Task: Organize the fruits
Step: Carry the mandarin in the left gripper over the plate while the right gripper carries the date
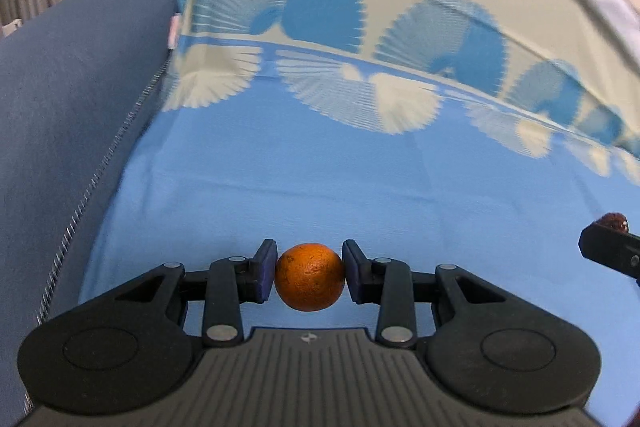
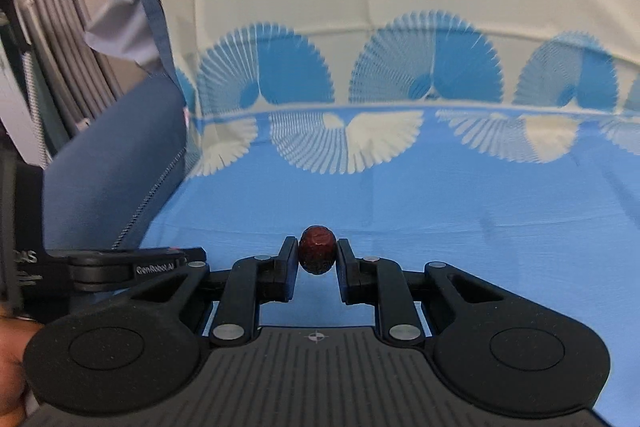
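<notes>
Carrying both fruits above the blue tablecloth (image 1: 320, 167): my left tongs (image 1: 309, 277) clamp an orange (image 1: 309, 277), my right tongs (image 2: 318, 255) clamp a red date (image 2: 317, 254). Next: locate containers, none visible.

A home: patterned bedsheet (image 1: 320, 187) beside a blue cushion (image 1: 72, 107).

Bright, even light; fisheye-bent edges; motion blur toward the rims.
</notes>
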`<state>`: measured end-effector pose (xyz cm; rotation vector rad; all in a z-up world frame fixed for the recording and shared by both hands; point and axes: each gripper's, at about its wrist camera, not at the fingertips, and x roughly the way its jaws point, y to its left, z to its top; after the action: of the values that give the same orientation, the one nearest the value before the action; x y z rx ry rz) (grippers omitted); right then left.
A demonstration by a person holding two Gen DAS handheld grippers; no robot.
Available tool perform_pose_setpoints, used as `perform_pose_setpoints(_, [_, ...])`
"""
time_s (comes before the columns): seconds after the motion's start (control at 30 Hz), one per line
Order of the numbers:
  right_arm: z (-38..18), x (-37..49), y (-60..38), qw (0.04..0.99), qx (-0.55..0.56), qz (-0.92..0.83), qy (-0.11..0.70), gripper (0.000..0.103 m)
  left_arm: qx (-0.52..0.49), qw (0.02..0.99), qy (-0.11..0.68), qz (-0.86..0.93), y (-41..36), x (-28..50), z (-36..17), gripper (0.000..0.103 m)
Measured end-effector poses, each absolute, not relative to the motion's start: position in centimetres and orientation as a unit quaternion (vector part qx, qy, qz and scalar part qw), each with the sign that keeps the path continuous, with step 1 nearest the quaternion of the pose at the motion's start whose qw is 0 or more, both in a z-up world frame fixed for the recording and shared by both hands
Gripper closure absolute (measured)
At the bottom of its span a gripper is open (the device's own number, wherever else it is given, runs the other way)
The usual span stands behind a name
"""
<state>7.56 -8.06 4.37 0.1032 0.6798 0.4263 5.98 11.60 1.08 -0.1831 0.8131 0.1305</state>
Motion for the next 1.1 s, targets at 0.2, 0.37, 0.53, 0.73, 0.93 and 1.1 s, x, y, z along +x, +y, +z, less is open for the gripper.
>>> perform_pose_setpoints(0.2, [5.4, 1.4, -12.3, 0.925, 0.074, 0.194, 0.319, 0.082, -0.08, 0.927, 0.365, 0.007, 8.1, 1.2, 2.8, 0.064])
perform_pose_setpoints(0.37, [4.0, -1.3, -14.9, 0.928, 0.072, 0.158, 0.329, 0.082, -0.076, 0.922, 0.378, -0.026, 5.1, -1.2, 2.3, 0.064])
perform_pose_setpoints(0.53, [3.4, -2.9, -16.9, 0.943, 0.021, 0.122, 0.309, 0.082, -0.057, 0.918, 0.391, -0.033, 4.1, -1.4, 1.3, 0.063])
perform_pose_setpoints(0.73, [2.2, -2.9, -19.9, 0.94, 0.026, 0.105, 0.323, 0.082, -0.055, 0.91, 0.409, -0.026, 4.2, -0.2, 0.3, 0.063])
perform_pose_setpoints(0.93, [1.5, -2.3, -20.7, 0.939, 0.026, 0.096, 0.331, 0.082, -0.038, 0.907, 0.418, -0.03, 3.4, 0.5, -0.5, 0.063])
perform_pose_setpoints(1.1, [1.5, -2.0, -20.9, 0.938, 0.033, 0.105, 0.329, 0.082, -0.037, 0.906, 0.42, -0.032, 3.2, 0.8, -0.9, 0.063])
